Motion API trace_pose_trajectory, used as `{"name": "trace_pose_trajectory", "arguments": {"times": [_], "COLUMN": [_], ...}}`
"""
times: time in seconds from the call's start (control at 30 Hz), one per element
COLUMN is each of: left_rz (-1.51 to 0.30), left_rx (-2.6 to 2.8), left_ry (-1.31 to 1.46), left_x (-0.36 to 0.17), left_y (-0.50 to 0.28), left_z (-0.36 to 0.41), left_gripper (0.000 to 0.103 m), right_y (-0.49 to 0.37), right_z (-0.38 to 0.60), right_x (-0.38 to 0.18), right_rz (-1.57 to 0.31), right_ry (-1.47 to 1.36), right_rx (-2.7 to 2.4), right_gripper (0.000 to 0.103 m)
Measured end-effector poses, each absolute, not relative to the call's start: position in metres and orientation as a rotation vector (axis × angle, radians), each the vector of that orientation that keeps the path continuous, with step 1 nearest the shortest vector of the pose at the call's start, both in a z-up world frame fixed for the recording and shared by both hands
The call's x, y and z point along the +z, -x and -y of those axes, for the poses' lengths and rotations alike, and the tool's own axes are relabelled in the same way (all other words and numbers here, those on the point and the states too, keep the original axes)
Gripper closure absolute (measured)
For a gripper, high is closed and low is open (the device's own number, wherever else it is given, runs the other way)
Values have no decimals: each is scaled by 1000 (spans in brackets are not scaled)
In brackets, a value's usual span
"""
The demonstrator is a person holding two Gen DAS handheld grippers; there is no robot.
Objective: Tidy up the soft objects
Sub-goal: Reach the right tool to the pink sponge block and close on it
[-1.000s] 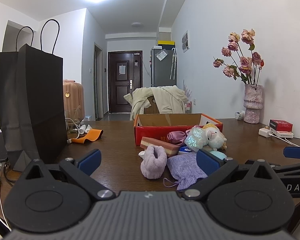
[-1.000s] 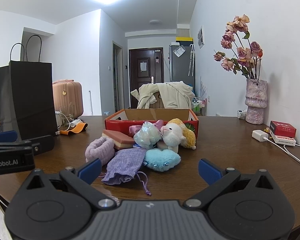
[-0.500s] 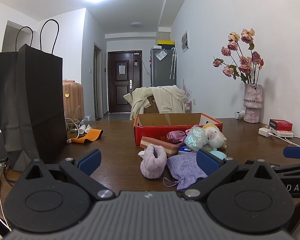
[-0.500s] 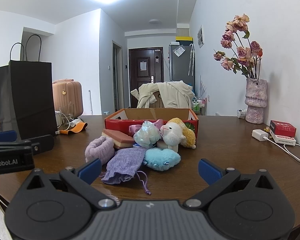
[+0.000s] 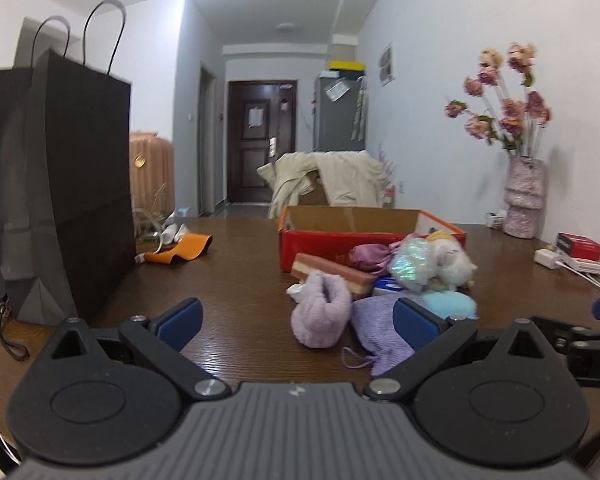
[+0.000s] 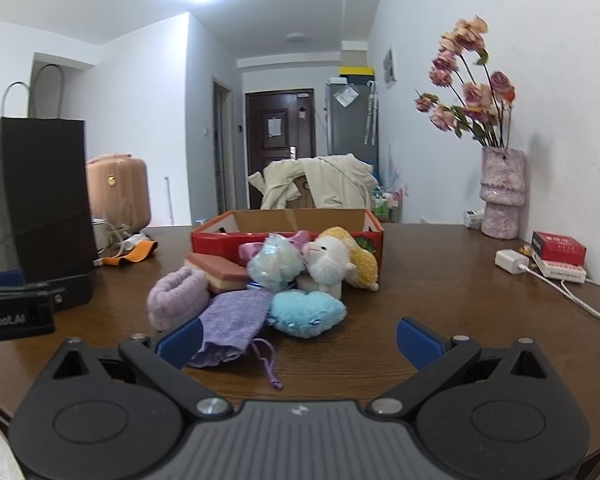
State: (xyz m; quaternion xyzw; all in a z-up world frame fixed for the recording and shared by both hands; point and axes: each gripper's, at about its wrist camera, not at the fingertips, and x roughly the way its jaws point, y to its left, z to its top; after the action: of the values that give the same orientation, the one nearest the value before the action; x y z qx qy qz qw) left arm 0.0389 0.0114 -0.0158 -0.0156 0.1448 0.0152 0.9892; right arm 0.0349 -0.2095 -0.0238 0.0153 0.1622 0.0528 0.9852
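Your left gripper (image 5: 296, 318) and right gripper (image 6: 298, 338) hover with jaws spread wide and empty, near a heap of soft toys (image 6: 300, 272) piled on the wooden table (image 6: 440, 320) just before the red cardboard box (image 6: 286, 234)

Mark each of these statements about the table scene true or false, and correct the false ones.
1. Both grippers are open and hold nothing. True: left gripper, right gripper.
2. The soft toys lie inside the red box. False: the blue heart, the lamb and the pouch lie on the table in front of the red box.
3. The black bag stands upright. True.
4. The vase has tipped over. False: it stands upright by the wall.
5. The lilac roll lies to the right of the pouch. False: it lies to its left.
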Motion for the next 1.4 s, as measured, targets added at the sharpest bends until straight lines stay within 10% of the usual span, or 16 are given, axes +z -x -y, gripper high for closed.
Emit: {"name": "trace_pose_trajectory", "arguments": {"times": [0.57,0.83,0.93,1.17,1.4], "left_rz": [-424,-485,-544,-747,-809], "left_rx": [-37,-122,-175,-296,-354], "left_ry": [102,47,79,256,319], "left_x": [-11,-5,-4,-26,-45], "left_y": [-170,-238,-277,-347,-356], "left_z": [-27,-41,-53,-74,-79], "left_gripper": [0,0,11,62,71], "right_y": [-154,-207,-229,-275,-291], "right_z": [211,180,170,145,123], "right_x": [-22,-23,-28,-36,-48], "right_rz": [-441,-554,-620,-658,-688], "right_ry": [-139,-219,-330,-422,-351], "right_rx": [223,356,451,437,374], "right_gripper": [1,30,48,50,47]}}
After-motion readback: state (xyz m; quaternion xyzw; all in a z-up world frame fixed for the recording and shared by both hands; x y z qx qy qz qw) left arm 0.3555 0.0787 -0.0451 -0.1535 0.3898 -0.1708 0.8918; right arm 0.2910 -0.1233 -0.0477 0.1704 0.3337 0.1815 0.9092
